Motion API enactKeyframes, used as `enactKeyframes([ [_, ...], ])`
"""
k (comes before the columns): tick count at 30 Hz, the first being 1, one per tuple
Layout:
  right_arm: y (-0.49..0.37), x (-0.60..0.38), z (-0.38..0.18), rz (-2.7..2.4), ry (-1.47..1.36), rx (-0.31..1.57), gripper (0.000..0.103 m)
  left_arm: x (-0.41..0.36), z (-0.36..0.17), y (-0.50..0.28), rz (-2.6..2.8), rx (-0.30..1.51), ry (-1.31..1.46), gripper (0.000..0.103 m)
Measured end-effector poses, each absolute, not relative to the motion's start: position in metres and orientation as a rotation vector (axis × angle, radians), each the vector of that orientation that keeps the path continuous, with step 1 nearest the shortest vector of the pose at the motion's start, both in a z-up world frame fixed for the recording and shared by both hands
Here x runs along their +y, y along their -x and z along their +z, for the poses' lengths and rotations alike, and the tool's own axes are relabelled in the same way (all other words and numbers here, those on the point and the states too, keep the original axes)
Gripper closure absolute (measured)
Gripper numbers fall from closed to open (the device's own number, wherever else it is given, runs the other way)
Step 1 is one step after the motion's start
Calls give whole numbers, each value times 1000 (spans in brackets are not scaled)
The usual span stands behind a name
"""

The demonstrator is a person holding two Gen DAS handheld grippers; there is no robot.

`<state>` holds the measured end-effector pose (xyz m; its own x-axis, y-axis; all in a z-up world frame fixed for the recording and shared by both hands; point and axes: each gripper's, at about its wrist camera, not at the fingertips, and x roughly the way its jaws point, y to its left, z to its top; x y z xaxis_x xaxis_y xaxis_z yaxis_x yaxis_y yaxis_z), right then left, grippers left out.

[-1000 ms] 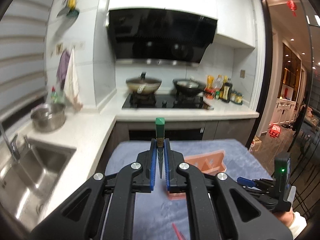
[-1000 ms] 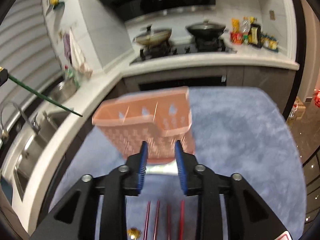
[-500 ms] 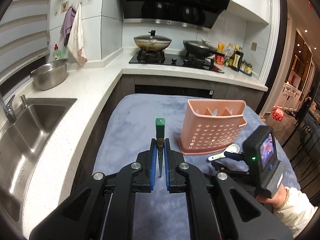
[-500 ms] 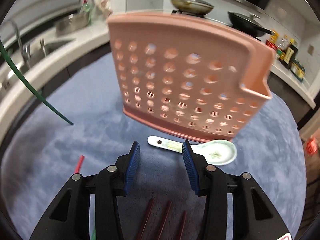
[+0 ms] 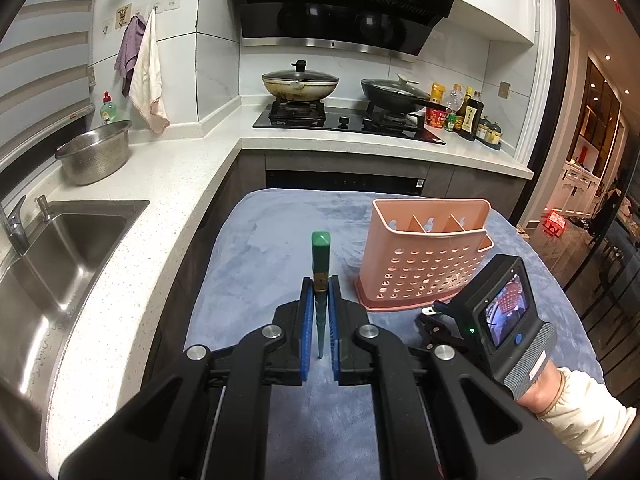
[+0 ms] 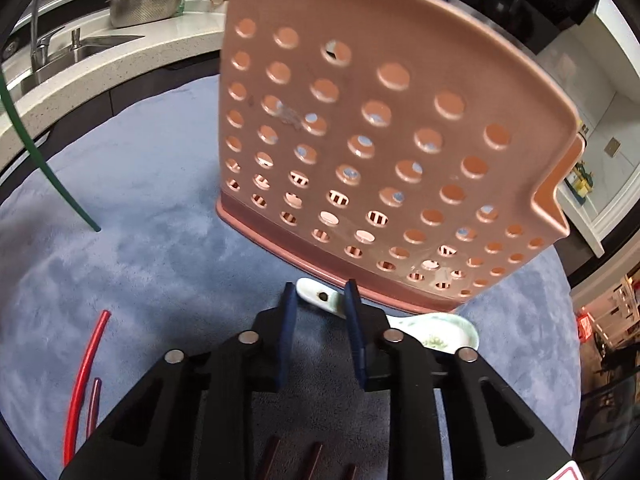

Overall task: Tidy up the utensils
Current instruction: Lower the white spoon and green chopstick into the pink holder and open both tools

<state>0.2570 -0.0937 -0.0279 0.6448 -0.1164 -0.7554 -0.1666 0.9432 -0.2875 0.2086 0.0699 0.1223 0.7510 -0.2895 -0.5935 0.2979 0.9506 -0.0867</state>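
— What carries it all?

— A table [image 5: 260,264] under a soft blue-grey cloth [image 6: 152,264], standing close against the kitchen counter.

— And what lies on it?

— A pink holder [image 5: 430,256] with round holes stands upright toward the far right, with dividers inside. A pale ceramic spoon [image 6: 436,334] lies at its near foot, the handle pointing left, touching or almost touching the base. Near left lies a red chopstick [image 6: 86,364] with a darker one just beside it. More dark red chopsticks [image 6: 312,460] lie at the near edge, partly hidden.
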Motion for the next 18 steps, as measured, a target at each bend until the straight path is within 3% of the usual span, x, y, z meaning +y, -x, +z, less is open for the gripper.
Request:
enactKeyframes([
  [8, -245, -130, 11, 3, 216, 792, 94, 70, 123, -205, -304, 646, -11, 96],
  [18, -224, -207, 61, -19, -112, 733, 97, 65, 134, -198, -317, 627, -8, 96],
])
